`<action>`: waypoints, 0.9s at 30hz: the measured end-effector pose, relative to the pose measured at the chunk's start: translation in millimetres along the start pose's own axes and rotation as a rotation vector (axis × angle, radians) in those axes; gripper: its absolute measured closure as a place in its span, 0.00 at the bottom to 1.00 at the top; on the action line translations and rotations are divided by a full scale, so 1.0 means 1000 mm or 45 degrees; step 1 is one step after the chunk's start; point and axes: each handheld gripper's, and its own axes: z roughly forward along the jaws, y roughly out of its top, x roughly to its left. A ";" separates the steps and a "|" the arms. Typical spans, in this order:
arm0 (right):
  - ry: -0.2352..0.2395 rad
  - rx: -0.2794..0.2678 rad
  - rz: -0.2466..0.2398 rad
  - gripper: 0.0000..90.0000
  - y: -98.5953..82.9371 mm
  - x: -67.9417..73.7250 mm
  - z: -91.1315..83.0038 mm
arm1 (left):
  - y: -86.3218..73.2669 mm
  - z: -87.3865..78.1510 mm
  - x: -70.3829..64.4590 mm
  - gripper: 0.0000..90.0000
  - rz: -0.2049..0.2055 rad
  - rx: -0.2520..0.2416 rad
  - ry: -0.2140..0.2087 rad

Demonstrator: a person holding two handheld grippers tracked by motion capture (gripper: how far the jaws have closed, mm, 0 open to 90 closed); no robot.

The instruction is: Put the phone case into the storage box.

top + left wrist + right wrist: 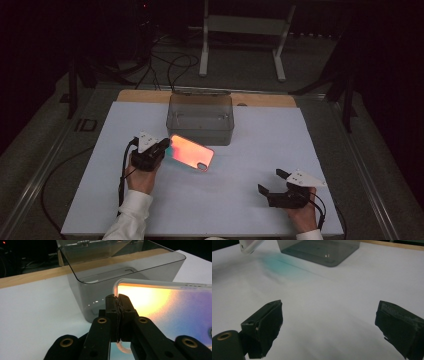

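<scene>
The left claw [165,146] pinched the phone case [192,152] by its end; the clear bin [201,119] stood at twelve o'clock. The right claw [272,181] gaped wide, idle.

Probably a lab or recording studio: dark room, white worktop [240,200] on a wooden board, loose cables [170,67] across grey floor, white metal stand legs [204,45] behind, faintly lit.

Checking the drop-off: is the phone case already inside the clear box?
No, the left gripper holds the phone case in front of the clear box.
</scene>
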 end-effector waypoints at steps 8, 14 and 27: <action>0.022 -0.003 0.014 0.09 0.008 -0.002 0.004 | 0.001 -0.002 -0.002 0.99 0.029 -0.025 0.005; 0.056 0.013 0.004 0.09 0.028 -0.003 0.012 | 0.003 -0.004 -0.001 0.99 0.038 -0.043 0.000; 0.164 0.041 -0.037 0.09 0.064 0.004 0.036 | 0.004 -0.007 -0.003 0.99 0.070 -0.066 0.010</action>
